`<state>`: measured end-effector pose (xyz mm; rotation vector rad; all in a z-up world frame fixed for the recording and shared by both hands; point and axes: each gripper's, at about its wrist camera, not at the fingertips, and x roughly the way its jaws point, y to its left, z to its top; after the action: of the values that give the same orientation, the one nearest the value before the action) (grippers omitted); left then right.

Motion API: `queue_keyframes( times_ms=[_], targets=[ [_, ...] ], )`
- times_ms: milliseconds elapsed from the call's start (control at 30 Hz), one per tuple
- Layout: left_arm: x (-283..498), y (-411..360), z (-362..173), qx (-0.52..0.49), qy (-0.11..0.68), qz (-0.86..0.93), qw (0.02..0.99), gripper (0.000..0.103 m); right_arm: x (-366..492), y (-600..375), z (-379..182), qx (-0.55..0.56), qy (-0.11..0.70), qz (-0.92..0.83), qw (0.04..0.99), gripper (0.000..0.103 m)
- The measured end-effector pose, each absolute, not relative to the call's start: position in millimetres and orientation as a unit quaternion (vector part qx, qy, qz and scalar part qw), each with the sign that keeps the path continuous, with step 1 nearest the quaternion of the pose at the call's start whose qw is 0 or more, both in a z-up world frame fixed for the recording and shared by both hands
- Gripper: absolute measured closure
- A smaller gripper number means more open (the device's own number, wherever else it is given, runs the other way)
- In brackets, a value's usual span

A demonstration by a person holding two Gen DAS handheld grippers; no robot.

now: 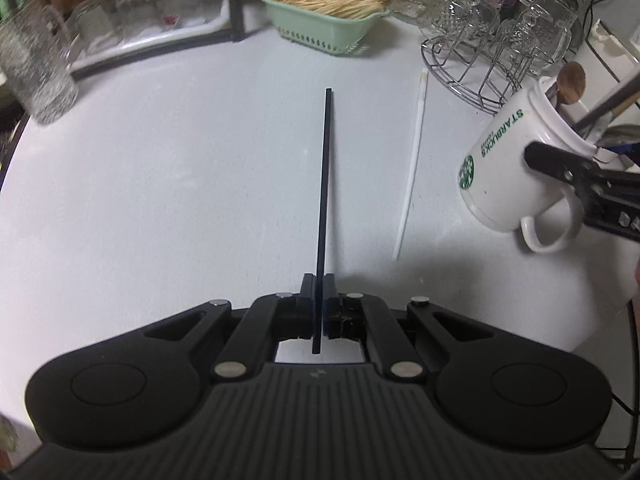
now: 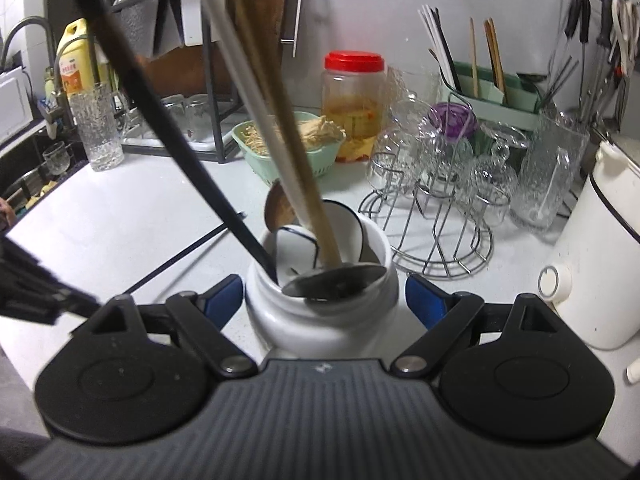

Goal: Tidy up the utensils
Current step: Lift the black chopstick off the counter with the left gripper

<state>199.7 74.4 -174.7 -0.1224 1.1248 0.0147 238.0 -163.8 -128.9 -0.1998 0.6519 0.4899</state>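
My left gripper (image 1: 319, 280) is shut on a thin black chopstick (image 1: 324, 180) that points straight ahead over the white counter (image 1: 180, 180). A white chopstick (image 1: 412, 160) lies on the counter to its right. Further right stands a white Starbucks mug (image 1: 504, 168), with one finger of the right gripper (image 1: 560, 164) at its side. In the right wrist view my right gripper (image 2: 324, 296) has its blue pads (image 2: 224, 300) on either side of the mug (image 2: 320, 328), and a slim gap shows at the right pad. The mug holds a metal spoon (image 2: 340, 280), a wooden spoon (image 2: 276, 208) and several long sticks (image 2: 288, 120).
A green basket of sticks (image 1: 332, 36) sits at the back. A wire rack of glasses (image 1: 480, 68) stands behind the mug and a textured tumbler (image 1: 36, 68) at the far left. A white appliance (image 2: 592, 260) stands to the right, and a red-lidded jar (image 2: 354, 100) is behind the basket.
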Motion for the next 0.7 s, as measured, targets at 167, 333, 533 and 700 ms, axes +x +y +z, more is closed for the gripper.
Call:
queue_keyframes(
  times_ms=[167, 333, 533, 700],
  targets=[
    [163.1, 73.6, -173.4, -0.091, 0.544, 0.019, 0.834, 0.100, 237.6, -162.2, -132.1, -0.104, 0.296, 0.243, 0.918, 0.013],
    [132.2, 64.1, -170.9, -0.114, 0.547, 0.022, 0.829, 0.100, 233.0, -157.6, -134.6, -0.132, 0.274, 0.252, 0.919, 0.014],
    [101.7, 51.4, -180.0, -0.136, 0.562, 0.018, 0.816, 0.100, 232.5, -159.2, -134.2, -0.138, 0.267, 0.261, 0.917, 0.014],
    [83.8, 46.2, -187.8, -0.162, 0.559, 0.031, 0.812, 0.099, 233.5, -160.2, -133.9, -0.136, 0.266, 0.264, 0.917, 0.014]
  ],
)
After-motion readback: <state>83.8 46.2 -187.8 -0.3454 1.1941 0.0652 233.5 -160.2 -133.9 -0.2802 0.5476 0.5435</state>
